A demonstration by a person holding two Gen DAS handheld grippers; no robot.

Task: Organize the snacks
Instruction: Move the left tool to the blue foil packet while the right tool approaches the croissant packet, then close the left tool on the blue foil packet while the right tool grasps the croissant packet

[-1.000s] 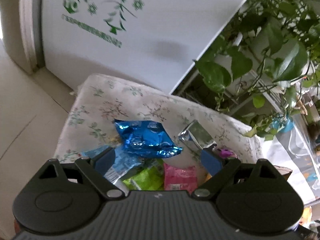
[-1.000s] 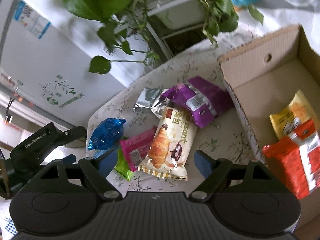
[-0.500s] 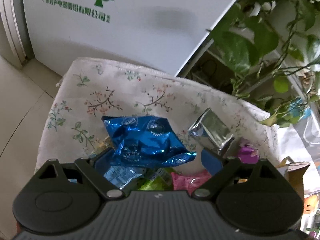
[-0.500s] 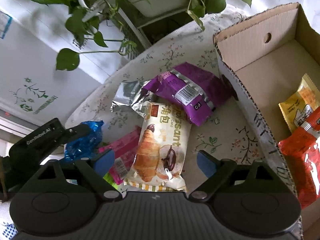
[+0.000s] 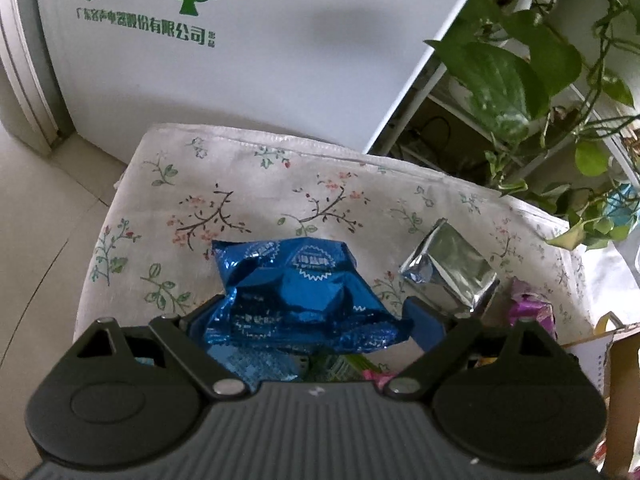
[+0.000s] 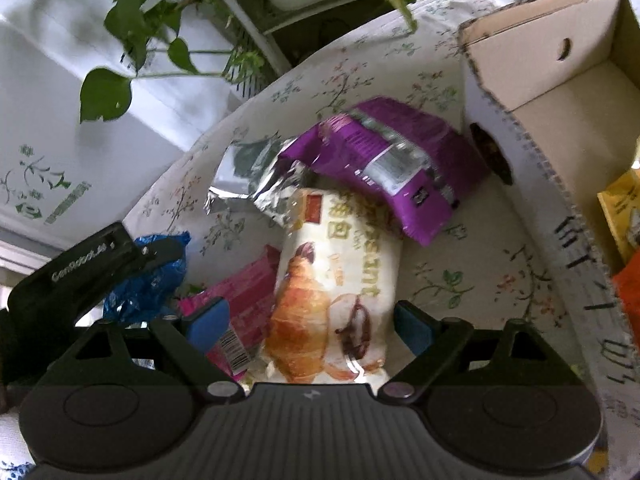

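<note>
Both grippers have come in lower and closer over the last second — the packets now fill the space between the fingers.

Left gripper (image 5: 306,316): fingers spread wide, straddling the blue foil packet (image 5: 296,292), which lies on the floral cloth (image 5: 248,184); silver pouch (image 5: 452,268) at 2 o'clock.

Right gripper (image 6: 310,322): fingers likewise apart, bracketing the croissant pack (image 6: 332,292); pink packet (image 6: 240,300) at 9 o'clock, purple bag (image 6: 392,168) at 12. Cardboard box (image 6: 520,80) at 2 o'clock already holds snacks — likely the destination.

One box (image 6: 520,76) — five table snacks (image 6: 332,300)
</note>
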